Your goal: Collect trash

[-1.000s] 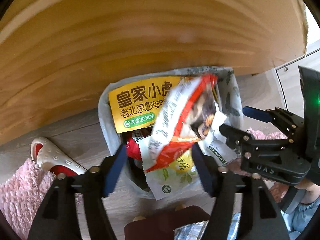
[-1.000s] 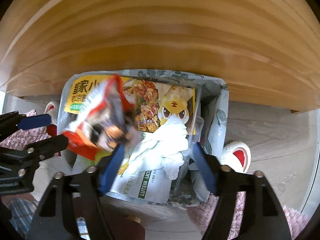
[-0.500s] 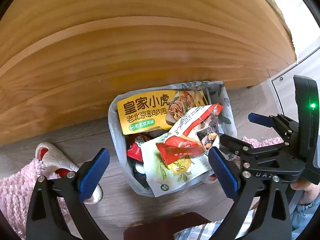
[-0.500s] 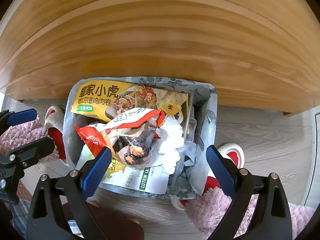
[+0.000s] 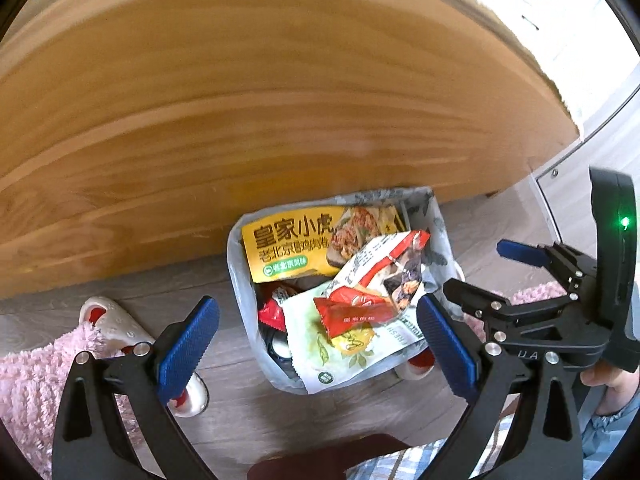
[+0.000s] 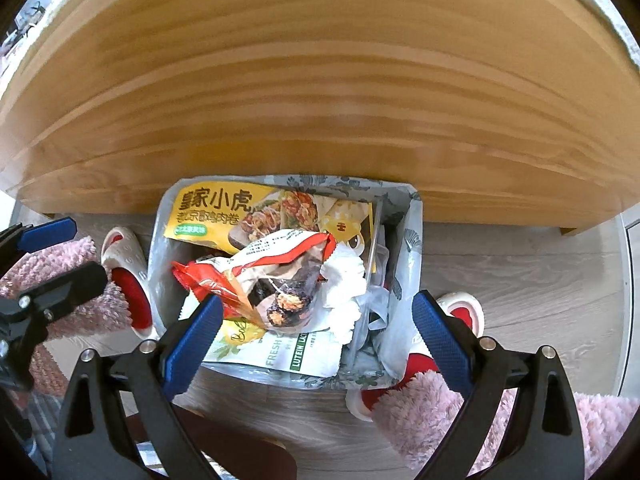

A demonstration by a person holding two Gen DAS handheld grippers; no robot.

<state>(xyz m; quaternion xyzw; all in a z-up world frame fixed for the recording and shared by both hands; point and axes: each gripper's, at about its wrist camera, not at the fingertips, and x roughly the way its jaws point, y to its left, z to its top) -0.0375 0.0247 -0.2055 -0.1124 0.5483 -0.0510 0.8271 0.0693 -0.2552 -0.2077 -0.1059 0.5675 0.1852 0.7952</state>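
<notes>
A bin lined with a grey leaf-print bag [image 5: 438, 224] [image 6: 412, 236] stands on the floor under a wooden table edge. A red and white snack wrapper [image 5: 372, 280] [image 6: 276, 276] lies loose on top of the trash, over a yellow food box [image 5: 292, 244] [image 6: 224, 212], a white and green pouch [image 5: 340, 356] [image 6: 288, 352] and crumpled white paper [image 6: 344, 292]. My left gripper [image 5: 316, 340] hangs open above the bin, nothing between its blue pads. My right gripper [image 6: 316, 332] is open above it too, and shows at the right of the left wrist view [image 5: 516, 264].
The wooden table [image 5: 260, 100] [image 6: 320, 80] fills the upper half of both views. White and red slippers [image 5: 108, 320] [image 6: 124, 260] with pink fluffy legs [image 5: 28, 368] [image 6: 440, 404] flank the bin on the wood floor. A white cabinet [image 5: 592, 160] stands to the right.
The red and white wrapper dropped from the grippers into the bin and now rests on the trash. Both grippers opened wider and rose away from the bin.
</notes>
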